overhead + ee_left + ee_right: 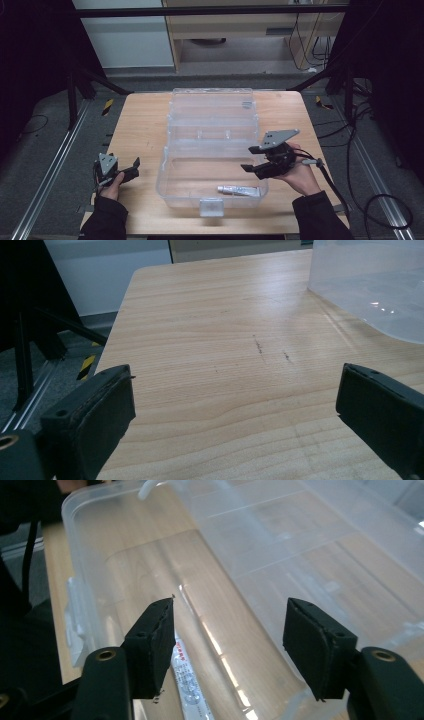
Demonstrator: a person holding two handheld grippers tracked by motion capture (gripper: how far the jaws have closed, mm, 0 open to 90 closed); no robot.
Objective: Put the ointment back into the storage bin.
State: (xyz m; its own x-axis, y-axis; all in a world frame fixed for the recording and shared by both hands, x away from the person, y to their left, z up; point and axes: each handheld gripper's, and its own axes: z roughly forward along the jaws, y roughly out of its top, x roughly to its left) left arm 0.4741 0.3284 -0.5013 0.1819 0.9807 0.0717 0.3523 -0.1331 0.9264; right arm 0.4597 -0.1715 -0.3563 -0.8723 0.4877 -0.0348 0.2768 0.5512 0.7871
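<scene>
Plainly at risk of knocking the box [212, 150]: right gripper [256, 159] hovering over its right wall, jaws wide, empty. Tube [239, 190] lying flat on box floor near front wall, easy to pin or skid. Left gripper [131, 169] wide, idle over table [140, 125], apart from box.

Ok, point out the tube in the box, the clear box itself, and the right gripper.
tube [239, 190], high view, middle of its body.
clear box [163, 172], high view, left wall.
right gripper [251, 159], high view, midway between its open fingertips.
</scene>
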